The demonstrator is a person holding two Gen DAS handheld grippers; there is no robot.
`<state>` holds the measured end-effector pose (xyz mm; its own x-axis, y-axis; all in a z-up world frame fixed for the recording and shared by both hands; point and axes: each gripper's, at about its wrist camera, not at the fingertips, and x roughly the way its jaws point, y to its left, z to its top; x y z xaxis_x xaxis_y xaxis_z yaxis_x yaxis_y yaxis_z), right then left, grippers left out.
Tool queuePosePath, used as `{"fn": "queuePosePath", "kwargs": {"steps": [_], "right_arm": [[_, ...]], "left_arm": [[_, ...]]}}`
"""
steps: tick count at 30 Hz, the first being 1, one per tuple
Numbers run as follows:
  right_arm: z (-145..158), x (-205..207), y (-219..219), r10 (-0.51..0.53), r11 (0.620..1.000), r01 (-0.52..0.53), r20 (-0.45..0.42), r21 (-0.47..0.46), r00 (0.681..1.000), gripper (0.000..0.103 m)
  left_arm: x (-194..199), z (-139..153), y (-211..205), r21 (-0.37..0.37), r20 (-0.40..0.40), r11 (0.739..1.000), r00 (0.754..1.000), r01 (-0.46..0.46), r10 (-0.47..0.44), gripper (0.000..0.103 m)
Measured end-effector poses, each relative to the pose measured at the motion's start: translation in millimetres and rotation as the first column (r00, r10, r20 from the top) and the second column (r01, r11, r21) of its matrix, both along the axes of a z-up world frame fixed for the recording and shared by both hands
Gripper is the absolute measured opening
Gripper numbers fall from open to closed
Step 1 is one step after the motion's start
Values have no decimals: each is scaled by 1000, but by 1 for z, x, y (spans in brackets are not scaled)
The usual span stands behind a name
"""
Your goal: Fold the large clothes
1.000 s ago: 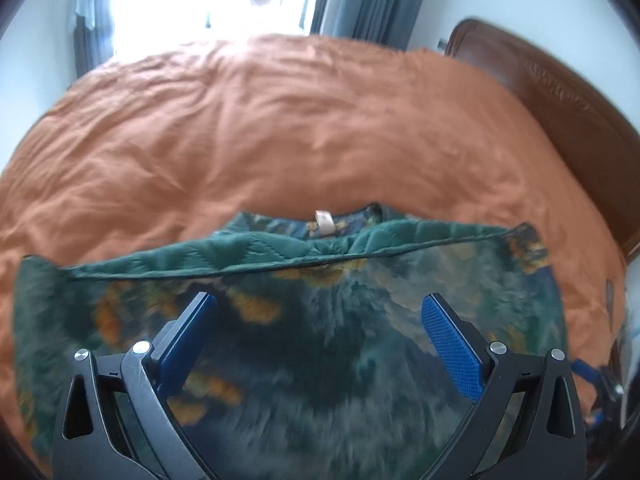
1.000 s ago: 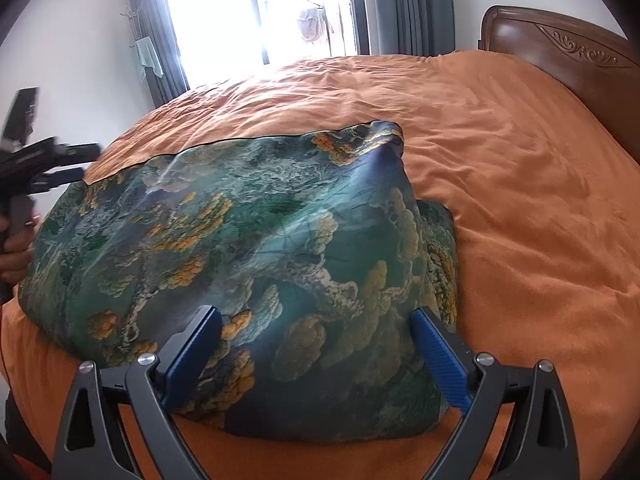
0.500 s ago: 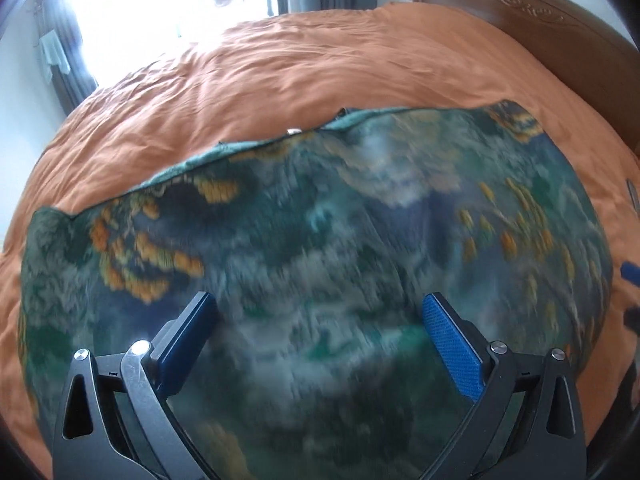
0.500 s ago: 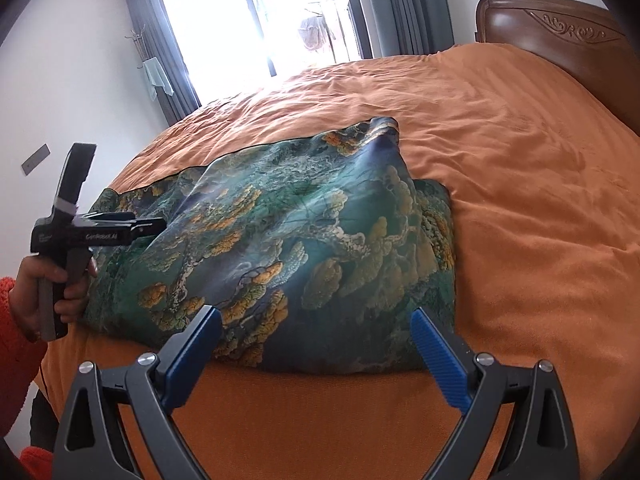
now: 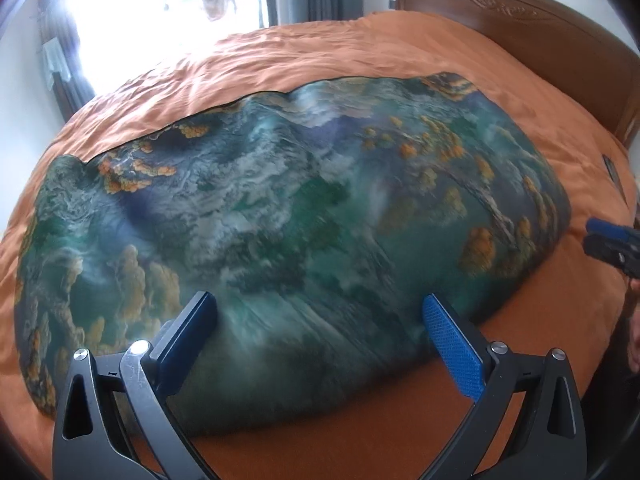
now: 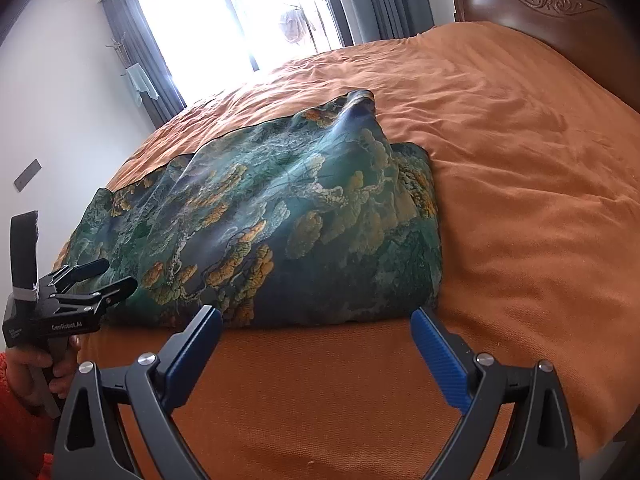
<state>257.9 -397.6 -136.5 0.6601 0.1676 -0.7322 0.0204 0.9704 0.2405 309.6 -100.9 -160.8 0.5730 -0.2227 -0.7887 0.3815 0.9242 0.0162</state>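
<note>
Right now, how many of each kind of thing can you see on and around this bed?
Patterned green garment: 1
Orange bedspread: 1
Wooden headboard: 1
Handheld grippers, left gripper and right gripper, jaws apart on both: 2
Window: 1
Total: 6

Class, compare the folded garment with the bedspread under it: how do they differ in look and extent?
The garment carries a green and gold landscape print; the bedspread is plain orange. The garment is glossy, the bedspread matte. The garment covers one patch; the bedspread spans the bed. Both lie flat and slightly wrinkled.
</note>
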Motion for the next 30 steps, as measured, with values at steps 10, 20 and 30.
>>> {"fn": "queuePosePath", "kwargs": {"steps": [10,20,30], "right_arm": [[3,-1,-22,-68,996,67,20,63,997,97],[-35,48,-73,-172,935,183,-65,304,983,97],[-48,54,-76,-212,873,219,-66,436,975,43]], "left_arm": [[-9,30,-33,-123,43,980,987,158,-154,102],[-5,-12,-64,29,2,974,975,224,-224,103],[21,78,-38,-196,-33,957,973,216,-227,102]]}}
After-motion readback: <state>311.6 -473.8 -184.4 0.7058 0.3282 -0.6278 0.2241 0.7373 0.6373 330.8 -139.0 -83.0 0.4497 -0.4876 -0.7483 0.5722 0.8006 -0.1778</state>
